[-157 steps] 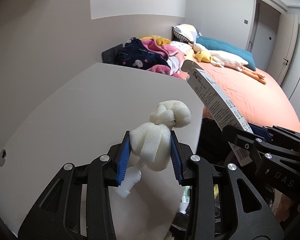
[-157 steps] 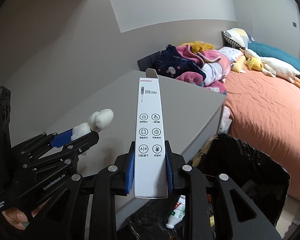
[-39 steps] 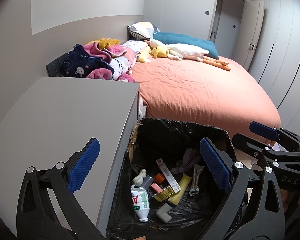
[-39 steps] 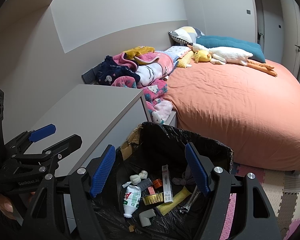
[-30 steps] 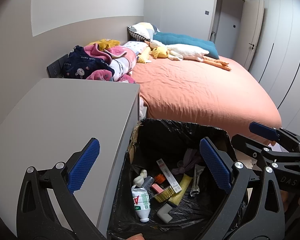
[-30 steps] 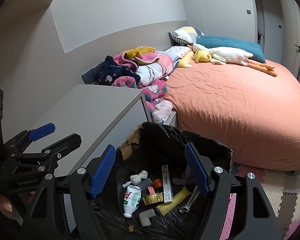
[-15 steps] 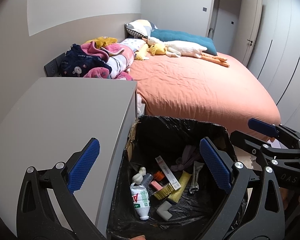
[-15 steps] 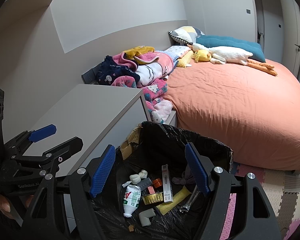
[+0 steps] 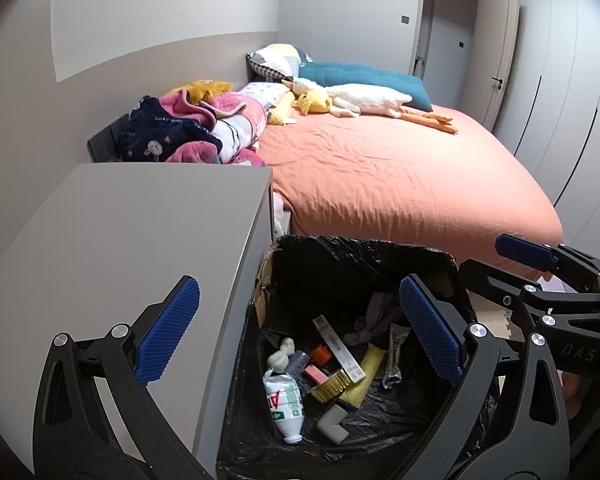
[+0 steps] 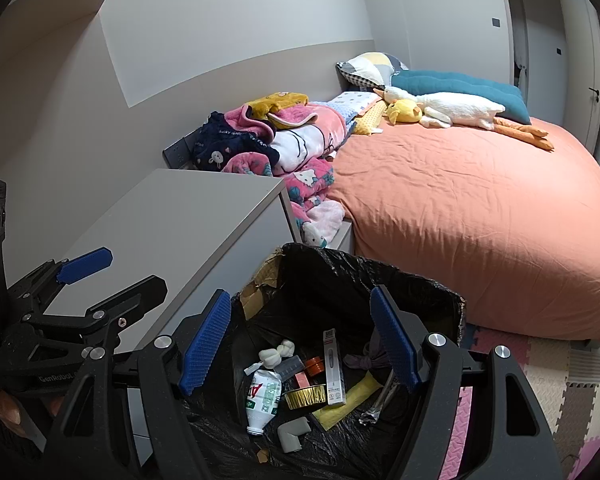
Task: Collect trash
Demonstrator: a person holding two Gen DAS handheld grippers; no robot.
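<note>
Trash drop done: foam wad (image 9: 281, 354) and thermometer box (image 10: 334, 368) now lying in black-lined bin (image 9: 364, 252), beside worktop (image 9: 120, 240). Left tool (image 9: 300, 328) and right tool (image 10: 300, 340) both spread wide, empty, hovering over bin. Earlier clamped on foam and box respectively; since released. Worktop bare, so likely no trash left there.

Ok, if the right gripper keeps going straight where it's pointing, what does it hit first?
Probably the trash in the black-lined bin: the open right gripper points down into its mouth, about at the long white box. Nothing lies between, though depth is hard to judge.
</note>
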